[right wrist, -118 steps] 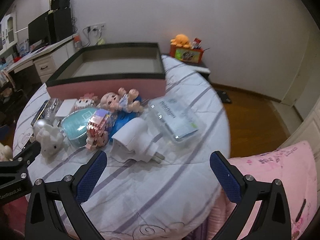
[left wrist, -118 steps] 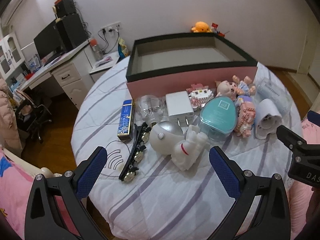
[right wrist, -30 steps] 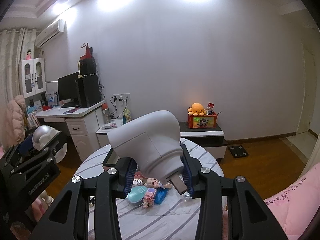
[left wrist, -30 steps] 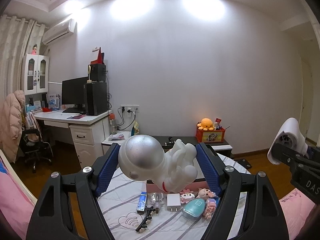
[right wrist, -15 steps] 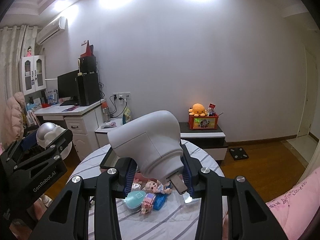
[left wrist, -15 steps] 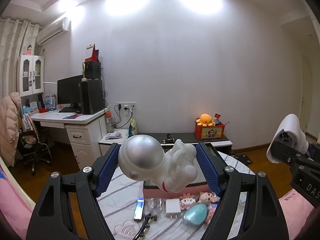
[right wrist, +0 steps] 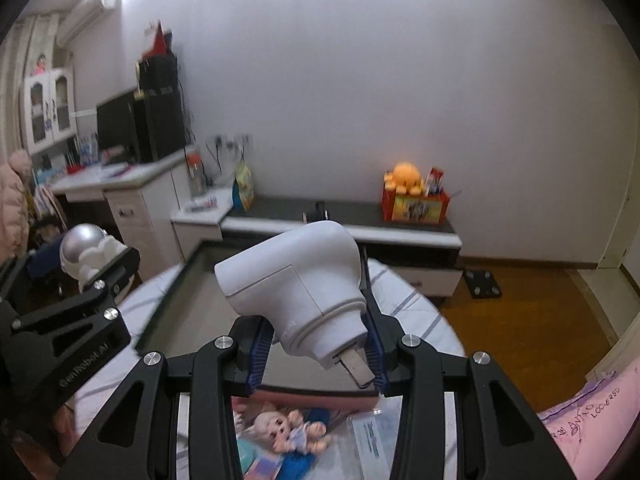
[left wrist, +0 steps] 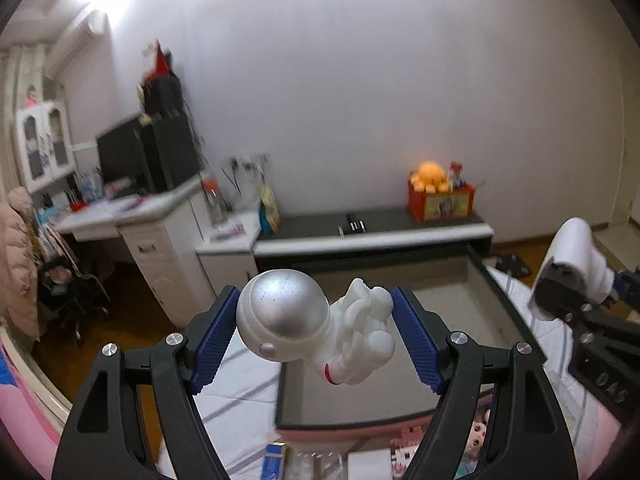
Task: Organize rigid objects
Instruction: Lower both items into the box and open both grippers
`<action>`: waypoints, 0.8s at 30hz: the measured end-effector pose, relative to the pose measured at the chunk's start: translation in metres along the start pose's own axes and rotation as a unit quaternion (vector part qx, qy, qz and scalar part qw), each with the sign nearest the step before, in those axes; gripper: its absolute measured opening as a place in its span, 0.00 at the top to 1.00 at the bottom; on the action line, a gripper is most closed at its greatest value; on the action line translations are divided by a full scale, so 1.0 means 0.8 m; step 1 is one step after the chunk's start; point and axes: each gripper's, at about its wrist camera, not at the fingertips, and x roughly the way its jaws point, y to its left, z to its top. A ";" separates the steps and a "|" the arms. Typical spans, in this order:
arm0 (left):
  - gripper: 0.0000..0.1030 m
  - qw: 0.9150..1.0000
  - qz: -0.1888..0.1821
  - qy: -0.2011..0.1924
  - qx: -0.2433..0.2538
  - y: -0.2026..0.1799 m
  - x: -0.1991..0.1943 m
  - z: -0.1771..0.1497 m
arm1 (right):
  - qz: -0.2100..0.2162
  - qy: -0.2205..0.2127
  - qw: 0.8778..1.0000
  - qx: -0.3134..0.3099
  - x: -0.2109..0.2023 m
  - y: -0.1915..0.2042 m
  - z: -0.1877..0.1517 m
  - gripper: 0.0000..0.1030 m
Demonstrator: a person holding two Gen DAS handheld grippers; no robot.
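The left tool (left wrist: pixel 316 344) is clenching the astronaut figure (left wrist: pixel 316 332) and the right tool (right wrist: pixel 316 350) the white plug adapter (right wrist: pixel 298 292) above the pink box (left wrist: pixel 400 344), so both are risking slipping or colliding while lowering.

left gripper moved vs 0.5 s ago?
Yes. The left gripper, shut on the astronaut, tipped down and forward toward the box, judged against the desk.

Box (left wrist: pixel 420 308) on table (left wrist: pixel 240 380); doll (right wrist: pixel 288 432) before box.
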 end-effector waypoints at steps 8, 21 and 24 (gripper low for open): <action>0.24 0.996 0.000 0.094 0.007 -0.008 0.103 -0.017 | -0.007 0.089 0.996 -0.018 0.099 -0.007 -0.015 0.59; 0.01 0.984 -0.054 0.157 -0.058 0.010 0.137 -0.037 | -0.014 0.108 0.994 -0.027 0.124 -0.010 -0.010 0.15; 0.01 0.986 -0.038 0.151 -0.053 0.011 0.132 -0.038 | -0.012 0.109 0.994 -0.019 0.122 -0.015 -0.009 0.15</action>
